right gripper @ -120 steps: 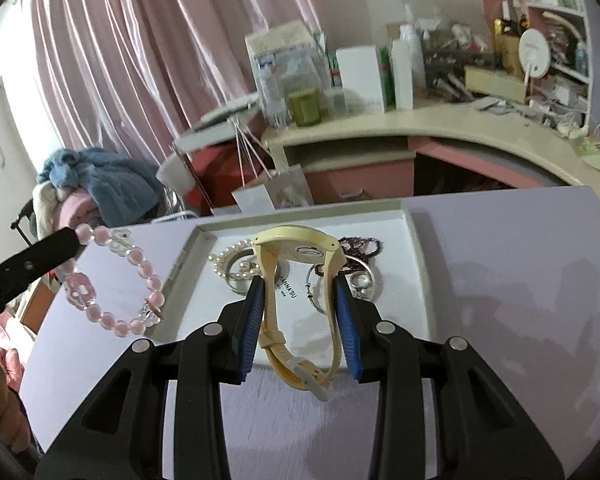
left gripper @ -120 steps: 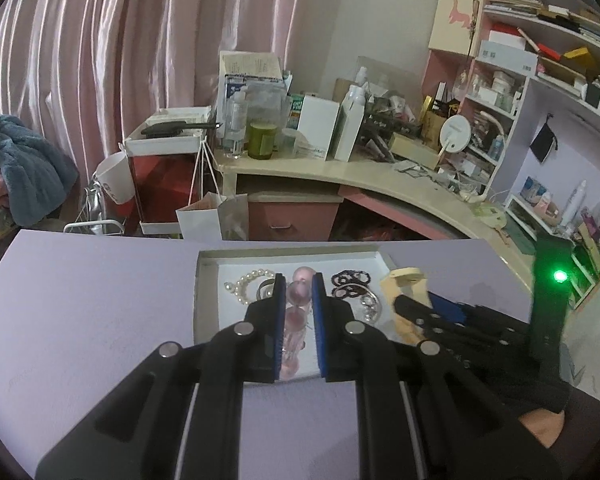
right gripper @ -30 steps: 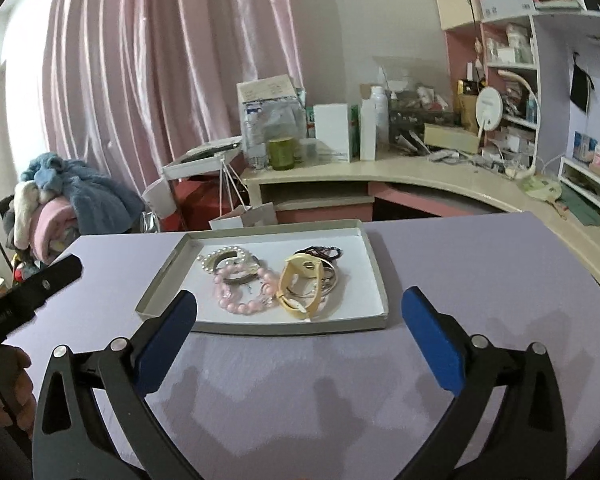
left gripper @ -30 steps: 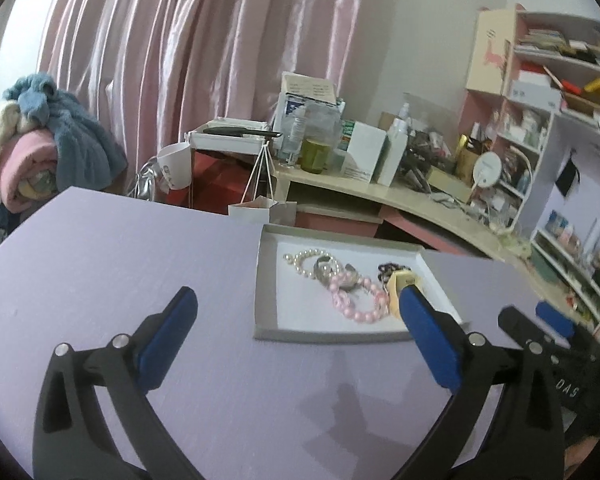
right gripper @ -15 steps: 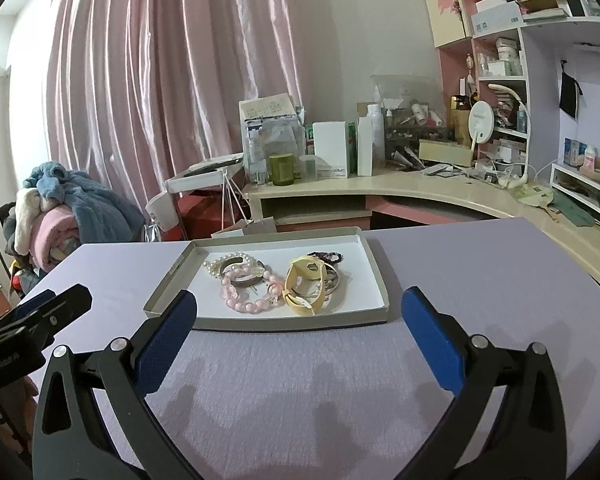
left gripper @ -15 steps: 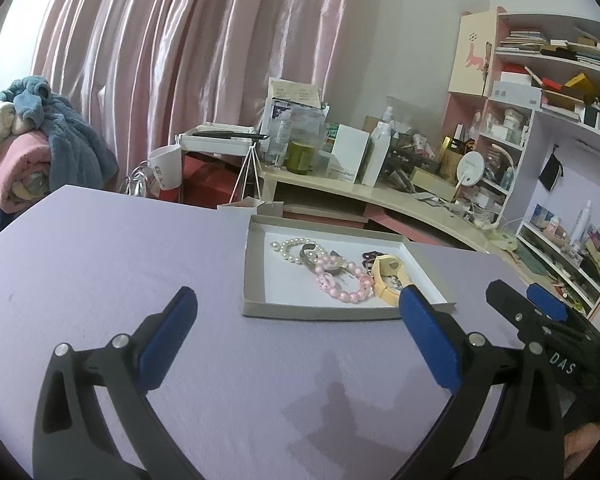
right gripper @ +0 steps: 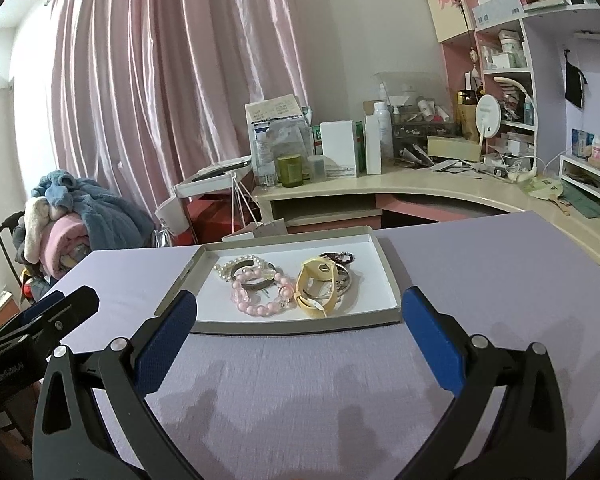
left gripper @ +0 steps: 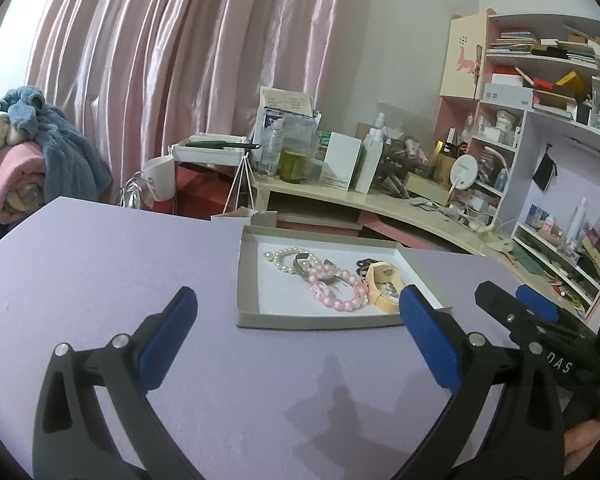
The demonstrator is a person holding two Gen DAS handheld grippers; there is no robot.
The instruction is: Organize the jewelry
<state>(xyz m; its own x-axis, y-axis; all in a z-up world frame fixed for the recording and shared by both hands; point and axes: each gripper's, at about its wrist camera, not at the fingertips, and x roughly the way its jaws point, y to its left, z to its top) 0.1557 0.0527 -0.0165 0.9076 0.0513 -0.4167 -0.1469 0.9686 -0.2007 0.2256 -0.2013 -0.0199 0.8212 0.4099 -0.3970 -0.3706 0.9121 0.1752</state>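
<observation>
looks basically done: pink bracelet (right gripper: 262, 294) and yellow watch (right gripper: 316, 286) sit in the tray (right gripper: 292, 326), both jaws spread wide and empty; next, just check nothing's left out.

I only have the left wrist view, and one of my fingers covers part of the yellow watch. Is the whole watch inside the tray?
Observer: Yes. From the right wrist view, the yellow watch lies wholly inside the tray, with its strap end near the front wall.
Operator: Is anything else tangled with it?
Observer: A silver bangle sits partly under it, and a dark beaded bracelet lies just behind.
Operator: Is the right gripper carrying anything?
Observer: No. The right gripper has its fingers spread wide with nothing held between them.
</observation>
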